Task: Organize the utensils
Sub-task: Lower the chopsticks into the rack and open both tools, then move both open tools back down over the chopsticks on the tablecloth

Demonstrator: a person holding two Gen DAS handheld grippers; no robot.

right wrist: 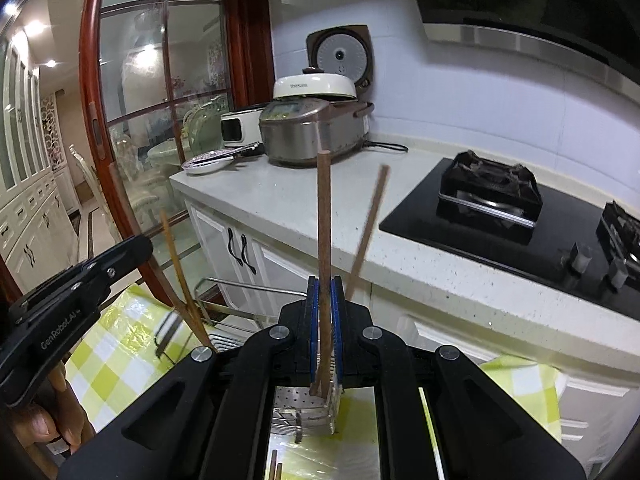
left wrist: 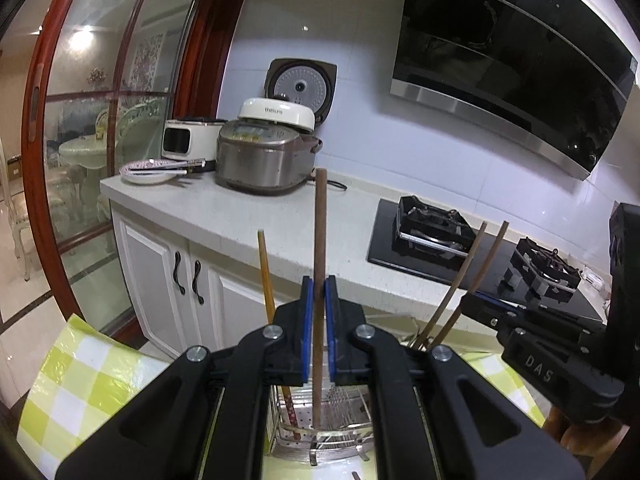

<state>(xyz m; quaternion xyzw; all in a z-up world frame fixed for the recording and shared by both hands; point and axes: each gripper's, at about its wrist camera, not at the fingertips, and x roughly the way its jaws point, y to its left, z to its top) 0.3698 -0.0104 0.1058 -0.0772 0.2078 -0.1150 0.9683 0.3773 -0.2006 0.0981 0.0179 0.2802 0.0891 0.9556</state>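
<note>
one dark chopstick (left wrist: 319, 264) is clamped upright in the closed left gripper (left wrist: 319, 312), another chopstick (right wrist: 325, 264) in the closed right gripper (right wrist: 325, 312), each over the perforated metal holder (right wrist: 316, 408) at 6 o'clock. three chopsticks are already seen leaning in the holder, at 11 and 1 o'clock in the left view. insertion of the held two appears left. beyond, two cookers are counted.

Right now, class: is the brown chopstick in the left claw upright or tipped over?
Upright. The brown chopstick stands near vertical between the left claw's blue pads, lower end down in the metal utensil rack.
</note>
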